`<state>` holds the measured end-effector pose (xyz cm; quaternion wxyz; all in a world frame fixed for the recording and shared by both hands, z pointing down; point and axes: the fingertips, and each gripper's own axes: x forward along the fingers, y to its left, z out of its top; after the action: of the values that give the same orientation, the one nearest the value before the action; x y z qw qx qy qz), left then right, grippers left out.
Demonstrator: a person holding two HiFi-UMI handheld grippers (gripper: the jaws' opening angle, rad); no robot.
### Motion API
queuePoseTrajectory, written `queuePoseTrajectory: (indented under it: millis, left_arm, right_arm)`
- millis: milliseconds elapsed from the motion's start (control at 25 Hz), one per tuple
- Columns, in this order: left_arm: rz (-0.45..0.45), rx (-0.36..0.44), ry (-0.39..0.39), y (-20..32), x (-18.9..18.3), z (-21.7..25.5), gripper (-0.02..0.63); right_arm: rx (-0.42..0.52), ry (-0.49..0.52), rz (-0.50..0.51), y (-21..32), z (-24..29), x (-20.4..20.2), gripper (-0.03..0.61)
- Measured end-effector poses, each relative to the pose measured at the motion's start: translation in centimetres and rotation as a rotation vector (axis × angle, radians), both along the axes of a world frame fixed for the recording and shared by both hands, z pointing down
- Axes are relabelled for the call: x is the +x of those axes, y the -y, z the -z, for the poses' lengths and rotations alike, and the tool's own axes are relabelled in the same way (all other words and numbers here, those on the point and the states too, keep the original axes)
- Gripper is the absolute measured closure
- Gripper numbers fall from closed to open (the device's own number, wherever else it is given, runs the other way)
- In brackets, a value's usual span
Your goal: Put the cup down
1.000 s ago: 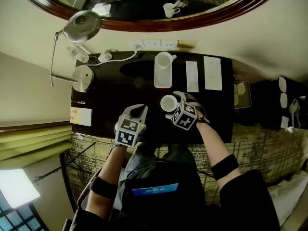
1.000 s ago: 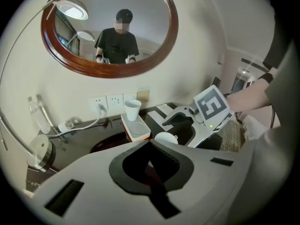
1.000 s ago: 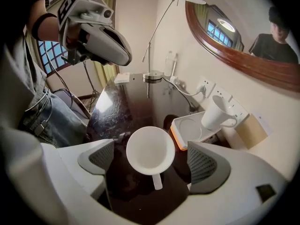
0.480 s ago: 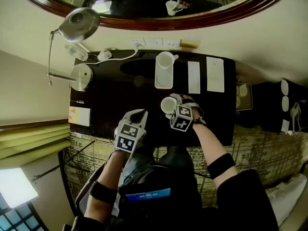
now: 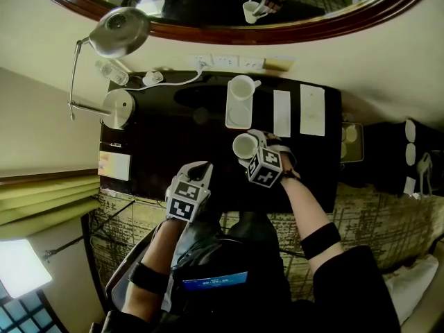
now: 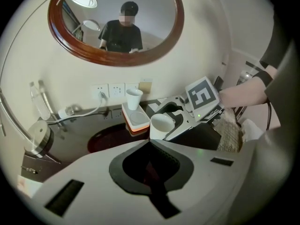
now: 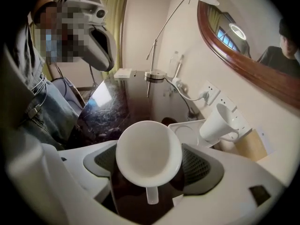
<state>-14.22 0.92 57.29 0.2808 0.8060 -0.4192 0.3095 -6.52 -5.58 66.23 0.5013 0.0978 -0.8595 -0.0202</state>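
A white cup (image 5: 244, 145) sits upright between the pads of my right gripper (image 5: 248, 150), its handle pointing back toward the gripper body. The jaws have just been closing and now press the cup's sides (image 7: 148, 153), just above the dark tabletop (image 5: 173, 137). Right behind it, a second white cup (image 5: 240, 89) stands on a white tray (image 5: 238, 118). My left gripper (image 5: 201, 166) is shut and empty, held near the table's front edge, left of the cup; from there the cup (image 6: 161, 124) shows just past its closed tips (image 6: 150, 142).
A desk lamp (image 5: 118, 33) with a round base (image 5: 118, 108) stands at the back left, with a cable running to the wall sockets (image 5: 229, 62). Two white paper strips (image 5: 281, 113) (image 5: 311, 109) lie right of the tray. A notepad (image 5: 113, 165) is at the left edge.
The right gripper with the cup has edged a little closer to the tray. The left gripper has drifted slightly back toward the person, still shut.
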Motion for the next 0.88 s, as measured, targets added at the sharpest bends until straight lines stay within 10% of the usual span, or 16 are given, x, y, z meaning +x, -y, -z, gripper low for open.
queuePoseTrajectory:
  millis: [880]
  left_arm:
    - [0.033, -0.009, -0.002, 0.5, -1.0, -0.4, 0.612]
  right_arm:
    - [0.060, 0.023, -0.057, 9.6, 2.9, -2.4, 0.152]
